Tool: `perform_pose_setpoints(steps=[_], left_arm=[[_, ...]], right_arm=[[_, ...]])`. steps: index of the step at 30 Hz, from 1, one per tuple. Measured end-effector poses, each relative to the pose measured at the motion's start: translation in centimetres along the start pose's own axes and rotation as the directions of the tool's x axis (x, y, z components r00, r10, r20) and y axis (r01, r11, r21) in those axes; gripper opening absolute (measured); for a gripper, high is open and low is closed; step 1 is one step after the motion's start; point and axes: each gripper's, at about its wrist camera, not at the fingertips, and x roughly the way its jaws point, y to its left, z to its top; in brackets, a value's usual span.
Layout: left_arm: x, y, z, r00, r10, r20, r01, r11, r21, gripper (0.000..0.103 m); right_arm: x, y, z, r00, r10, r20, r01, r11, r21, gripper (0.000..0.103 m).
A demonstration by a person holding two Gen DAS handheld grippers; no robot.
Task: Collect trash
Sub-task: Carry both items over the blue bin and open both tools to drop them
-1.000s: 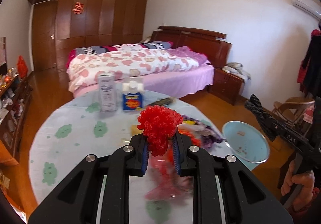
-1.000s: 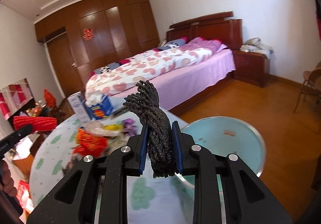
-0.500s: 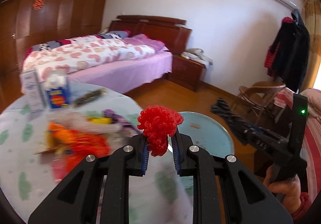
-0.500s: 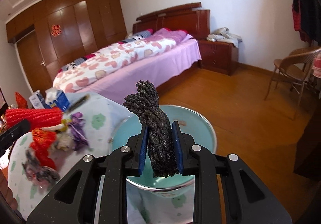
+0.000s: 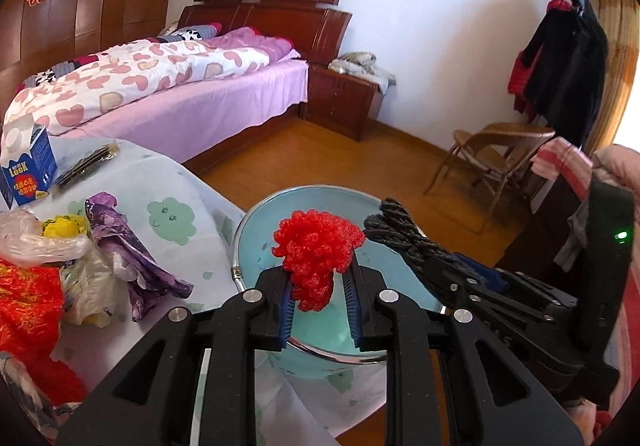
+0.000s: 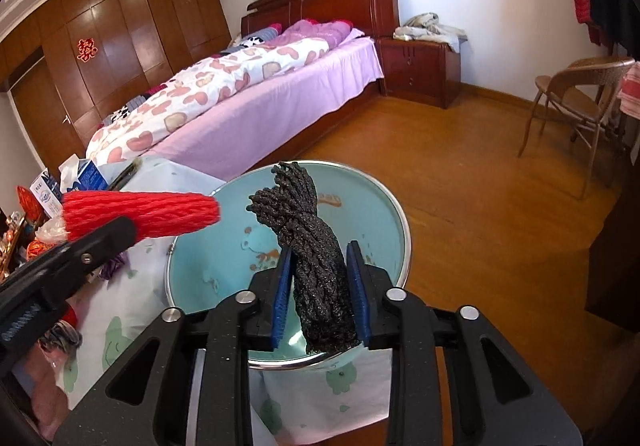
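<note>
Foam netting in red [image 5: 318, 246] is seen between the blue pads of the left hand-held gripper [image 5: 319, 296], and a twisted bundle of dark foam netting [image 6: 316, 246] between the pads of the right hand-held gripper [image 6: 321, 296]; both are held over the mouth of the pale blue bin [image 6: 384, 206], which stands just beside the near right edge of the counter [image 5: 172, 214]. Both sets of jaws are opening: the red piece is touched only by the left pad, with a clear gap on its right, and the dark bundle has a sliver of gap on its left, so neither looks firmly pinched. Both pieces are judged very light, soft and springy; they would be crushed without harm, and could cling to the ribbed pads instead of dropping cleanly, so a wider opening may be called for. More trash is left on the counter to the left: a crumpled purple wrapper [image 5: 132, 246], clear plastic bags [image 5: 44, 246] and red foil [image 5: 28, 306]. These are judged thin, limp and slippery, best taken at a bunched fold, not at a flat edge. A blue carton [image 5: 28, 166] stands at the far left.
</note>
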Motion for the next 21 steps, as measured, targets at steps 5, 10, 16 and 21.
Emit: perform_pose_setpoints(steps=[5, 10, 16, 21], left_arm=[[0.0, 0.2, 0.0, 0.999, 0.045, -0.012, -0.045, 0.999, -0.010, 0.061], [-1.5, 0.8, 0.1, 0.996, 0.091, -0.006, -0.091, 0.996, -0.022, 0.073], [-4.0, 2.3, -0.5, 0.988, 0.157, 0.010, -0.157, 0.987, -0.042, 0.084], [-5.9, 4.3, -1.4, 0.977, 0.211, 0.009, -0.210, 0.975, -0.071, 0.088]], right_arm=[[-0.6, -0.3, 0.1, 1.000, -0.006, 0.024, 0.005, 1.000, 0.024, 0.053], [-1.9, -0.3, 0.5, 0.997, -0.020, 0.077, 0.017, 0.999, 0.047, 0.060], [-3.2, 0.5, 1.0, 0.993, -0.016, 0.119, 0.013, 0.999, 0.030, 0.079], [-3.4, 2.0, 0.8, 0.993, -0.009, 0.119, 0.009, 1.000, -0.002, 0.087]])
